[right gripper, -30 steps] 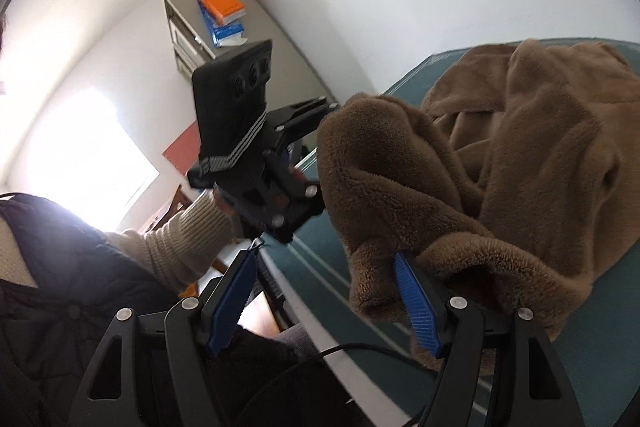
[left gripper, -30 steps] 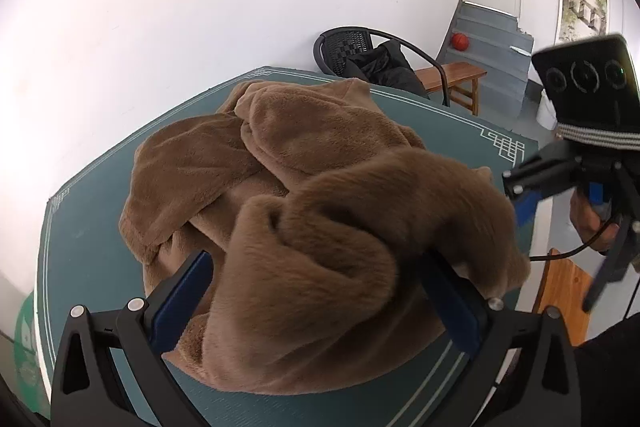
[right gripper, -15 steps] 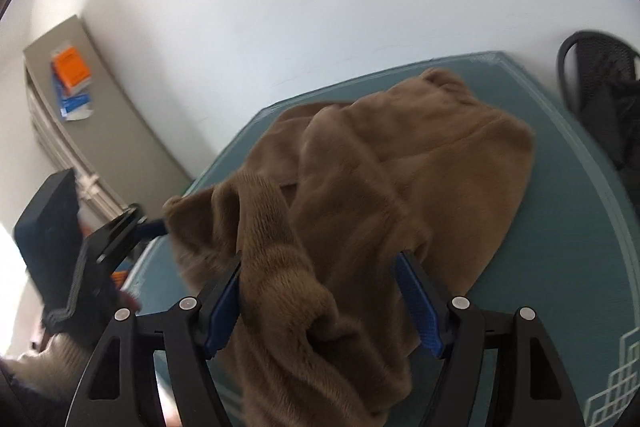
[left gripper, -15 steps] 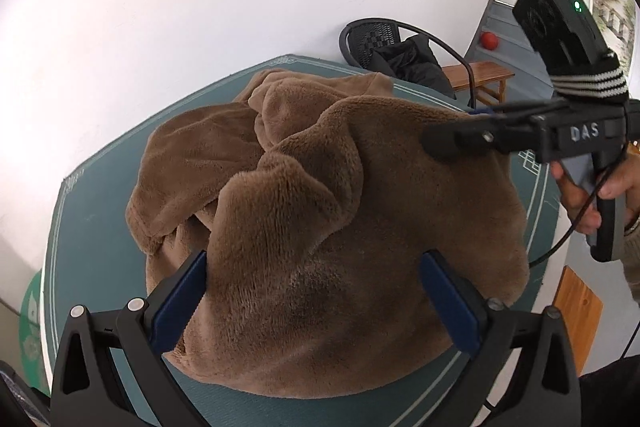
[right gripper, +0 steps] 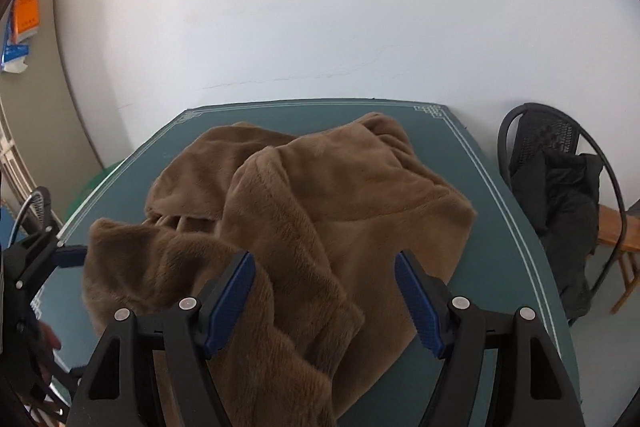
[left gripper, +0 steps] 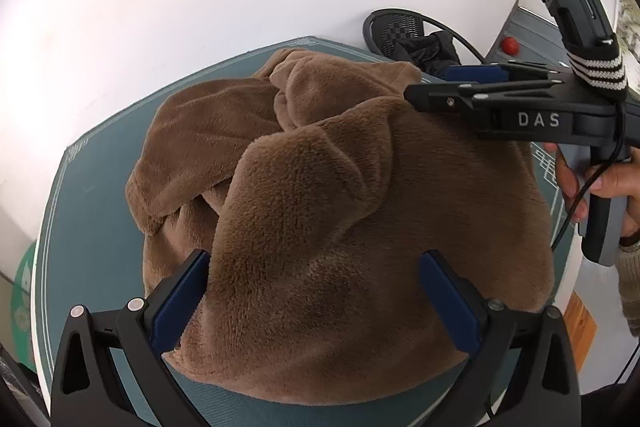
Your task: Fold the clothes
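A brown fleece lay bunched across the middle of the green table. Both the left gripper and the right gripper hovered over it with jaws spread, grasping nothing.

A plain brown plush fleece garment is seen on a teal table edged with pale double lines and fret corners. Black tongs are fitted with blue pads. The wall is plain white.
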Demonstrator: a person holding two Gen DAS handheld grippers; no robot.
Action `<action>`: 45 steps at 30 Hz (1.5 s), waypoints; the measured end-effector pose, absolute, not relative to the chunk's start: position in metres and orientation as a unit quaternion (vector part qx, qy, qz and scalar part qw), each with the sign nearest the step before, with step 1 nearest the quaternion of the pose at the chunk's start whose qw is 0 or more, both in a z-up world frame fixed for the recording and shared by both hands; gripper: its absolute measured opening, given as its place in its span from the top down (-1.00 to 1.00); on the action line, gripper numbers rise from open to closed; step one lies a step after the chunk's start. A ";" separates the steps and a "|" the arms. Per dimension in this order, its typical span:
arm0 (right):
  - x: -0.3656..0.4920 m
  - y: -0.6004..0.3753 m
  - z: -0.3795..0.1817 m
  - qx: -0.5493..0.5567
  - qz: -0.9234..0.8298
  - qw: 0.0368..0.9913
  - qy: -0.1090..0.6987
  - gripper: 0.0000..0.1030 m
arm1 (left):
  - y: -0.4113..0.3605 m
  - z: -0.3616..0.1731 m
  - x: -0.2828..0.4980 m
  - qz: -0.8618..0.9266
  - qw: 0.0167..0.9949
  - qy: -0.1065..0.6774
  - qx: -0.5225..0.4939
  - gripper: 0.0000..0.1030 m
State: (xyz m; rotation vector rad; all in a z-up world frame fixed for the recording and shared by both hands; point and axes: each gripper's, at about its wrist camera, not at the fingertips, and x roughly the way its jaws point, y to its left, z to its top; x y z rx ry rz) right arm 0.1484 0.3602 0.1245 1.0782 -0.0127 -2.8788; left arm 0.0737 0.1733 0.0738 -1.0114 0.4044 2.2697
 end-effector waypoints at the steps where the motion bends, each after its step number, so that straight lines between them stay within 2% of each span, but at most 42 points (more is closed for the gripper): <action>1: 0.145 0.361 0.124 0.352 -0.936 0.031 -0.004 -0.44 | 0.173 0.072 0.071 0.857 0.306 0.150 -0.386 -1.00; 16: 0.115 0.352 0.104 0.372 -0.927 0.047 0.009 -0.44 | 0.178 0.053 0.047 0.836 0.314 0.109 -0.436 -0.97; 21: 0.115 0.349 0.102 0.369 -0.928 0.044 0.016 -0.44 | 0.179 0.052 0.043 0.828 0.317 0.089 -0.454 -0.56; 26: 0.118 0.347 0.104 0.363 -0.930 0.044 0.021 -0.44 | 0.167 0.057 0.039 0.829 0.305 0.053 -0.466 0.11; 31: 0.121 0.343 0.108 0.358 -0.932 0.045 0.028 -0.44 | 0.151 0.060 0.037 0.824 0.305 0.008 -0.478 0.39; 35: 0.124 0.335 0.110 0.353 -0.933 0.056 0.047 -0.42 | 0.149 0.060 0.045 0.828 0.303 0.020 -0.471 0.44; 37: 0.125 0.331 0.110 0.353 -0.932 0.067 0.052 -0.16 | 0.148 0.061 0.048 0.830 0.302 0.021 -0.468 0.44; 39: 0.125 0.328 0.110 0.353 -0.931 0.069 0.058 0.30 | 0.145 0.062 0.050 0.831 0.301 0.018 -0.467 0.44; 41: 0.127 0.325 0.110 0.351 -0.932 0.068 0.063 0.46 | 0.141 0.061 0.052 0.832 0.299 0.014 -0.467 0.44; 42: 0.128 0.326 0.111 0.348 -0.933 0.067 0.062 0.61 | 0.139 0.061 0.052 0.832 0.298 0.013 -0.467 0.44; 45: 0.138 0.334 0.122 0.320 -0.945 0.057 0.036 0.76 | 0.130 0.063 0.056 0.835 0.294 0.008 -0.465 0.44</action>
